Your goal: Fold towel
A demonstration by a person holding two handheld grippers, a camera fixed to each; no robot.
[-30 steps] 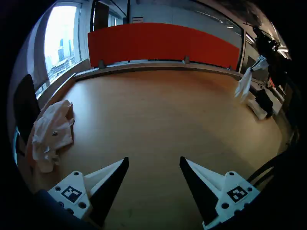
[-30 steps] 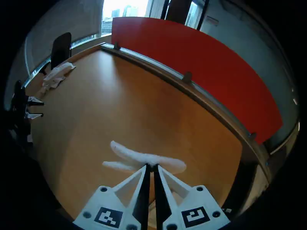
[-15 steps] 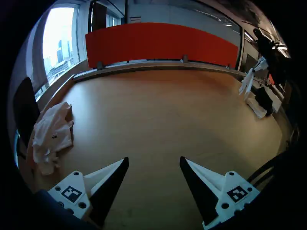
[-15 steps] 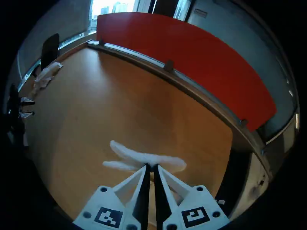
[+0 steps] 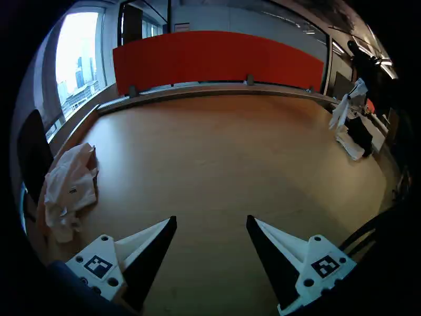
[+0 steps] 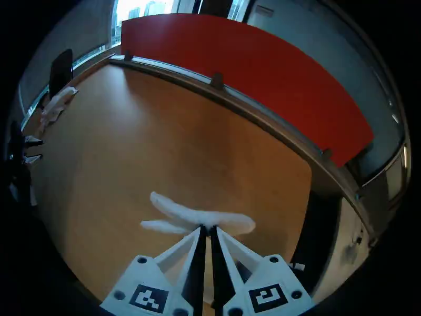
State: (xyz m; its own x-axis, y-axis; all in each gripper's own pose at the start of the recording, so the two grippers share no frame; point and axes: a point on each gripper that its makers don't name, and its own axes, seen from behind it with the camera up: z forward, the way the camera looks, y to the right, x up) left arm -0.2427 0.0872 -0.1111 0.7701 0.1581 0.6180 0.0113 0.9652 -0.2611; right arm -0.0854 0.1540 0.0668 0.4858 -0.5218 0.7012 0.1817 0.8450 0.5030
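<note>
R gripper point(image 6: 208, 229) still clenched on towel point(image 6: 196, 216), swung right; L gripper point(image 5: 211, 220) stays released, empty.

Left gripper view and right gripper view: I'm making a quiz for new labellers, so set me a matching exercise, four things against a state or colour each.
1. left hand-held gripper
2. right hand-held gripper
3. divider panel
4. crumpled cloth

A. red
B. shut on the white towel
C. heaped near the table edge
D. open, holding nothing

Pairs: 1-D, 2-B, 3-A, 4-C.
</note>
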